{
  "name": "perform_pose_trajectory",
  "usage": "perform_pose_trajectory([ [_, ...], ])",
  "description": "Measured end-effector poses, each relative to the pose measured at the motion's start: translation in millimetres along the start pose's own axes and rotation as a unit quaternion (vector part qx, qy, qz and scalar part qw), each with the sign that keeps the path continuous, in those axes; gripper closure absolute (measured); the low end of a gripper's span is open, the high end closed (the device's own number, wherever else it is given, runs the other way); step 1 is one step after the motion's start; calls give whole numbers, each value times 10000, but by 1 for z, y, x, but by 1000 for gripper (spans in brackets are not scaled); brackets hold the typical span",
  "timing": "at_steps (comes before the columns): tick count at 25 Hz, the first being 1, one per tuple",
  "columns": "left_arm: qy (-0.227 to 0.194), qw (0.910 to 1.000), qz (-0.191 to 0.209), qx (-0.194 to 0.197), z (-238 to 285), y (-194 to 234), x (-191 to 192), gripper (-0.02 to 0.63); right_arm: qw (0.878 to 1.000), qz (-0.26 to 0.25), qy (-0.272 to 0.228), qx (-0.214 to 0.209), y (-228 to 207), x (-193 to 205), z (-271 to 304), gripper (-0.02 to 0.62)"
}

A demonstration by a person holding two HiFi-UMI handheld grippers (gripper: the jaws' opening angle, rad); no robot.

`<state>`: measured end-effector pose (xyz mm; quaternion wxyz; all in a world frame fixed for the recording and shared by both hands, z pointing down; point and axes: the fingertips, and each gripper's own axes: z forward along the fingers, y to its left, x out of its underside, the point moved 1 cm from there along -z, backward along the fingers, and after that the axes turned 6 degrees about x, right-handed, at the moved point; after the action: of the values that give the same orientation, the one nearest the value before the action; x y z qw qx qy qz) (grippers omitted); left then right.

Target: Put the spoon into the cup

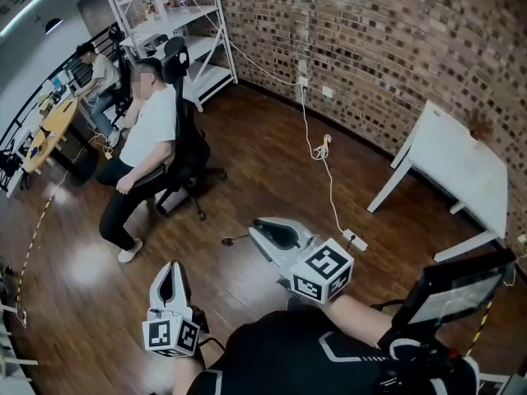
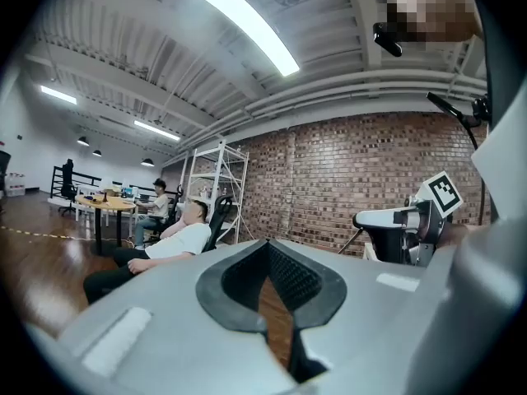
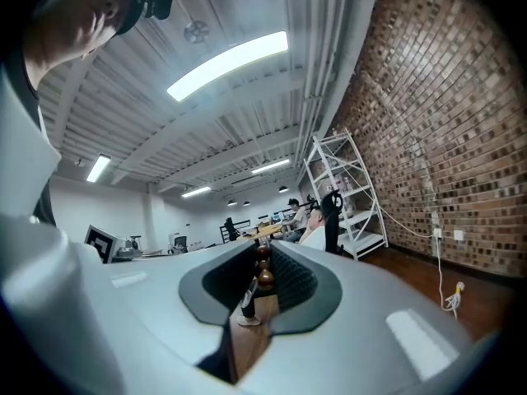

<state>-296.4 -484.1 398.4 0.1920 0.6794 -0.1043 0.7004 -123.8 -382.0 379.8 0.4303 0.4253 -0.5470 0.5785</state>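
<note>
Spoon (image 1: 235, 239) in level right gripper (image 1: 257, 227); left gripper (image 1: 170, 270) level, jaws together.

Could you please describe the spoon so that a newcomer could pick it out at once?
Above the wooden floor before the brick wall, find the right gripper, the grey one nearer the white table. The spoon is the thin dark stick with a small rounded end that juts sideways from its jaws toward the seated person; the left gripper has nothing between its jaws.
</note>
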Motion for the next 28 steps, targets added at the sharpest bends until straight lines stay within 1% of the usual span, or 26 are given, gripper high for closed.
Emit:
perform_pose_trajectory([
  [4, 52, 9999, -57, 112, 23, -13, 2, 612, 9998, -9, -73, 182, -29, -7, -6, 537],
  [7, 148, 9992, -67, 375, 36, -14, 3, 612, 9989, 32, -203, 413, -40, -7, -4, 537],
  [9, 134, 9985, -93, 520, 46, -10, 7, 612, 9982, 0, -250, 552, -47, -8, 0, 537],
  [12, 219, 9961, -97, 847, 77, -19, 6, 611, 9957, 145, -317, 861, -71, -17, -7, 537],
  [14, 244, 9930, -82, 1156, 99, -30, 3, 611, 9931, 169, -377, 1093, -87, -24, -17, 537],
  [17, 311, 9860, -87, 1636, 124, -37, 0, 612, 9866, 158, -424, 1568, -106, -29, -21, 537],
  [20, 457, 9804, -126, 1911, 143, -36, 3, 612, 9814, 129, -493, 1849, -116, -30, -23, 537],
  [22, 462, 9775, -97, 2054, 163, -45, 4, 612, 9757, 161, -548, 2116, -134, -34, -34, 537],
  [25, 414, 9739, -142, 2228, 191, -75, 2, 612, 9652, 303, -590, 2528, -162, -38, -62, 537],
  [26, 412, 9710, -175, 2348, 199, -88, 1, 612, 9628, 311, -611, 2614, -170, -39, -72, 537],
  [28, 401, 9647, -115, 2599, 217, -117, 3, 612, 9585, 286, -683, 2754, -188, -46, -92, 537],
])
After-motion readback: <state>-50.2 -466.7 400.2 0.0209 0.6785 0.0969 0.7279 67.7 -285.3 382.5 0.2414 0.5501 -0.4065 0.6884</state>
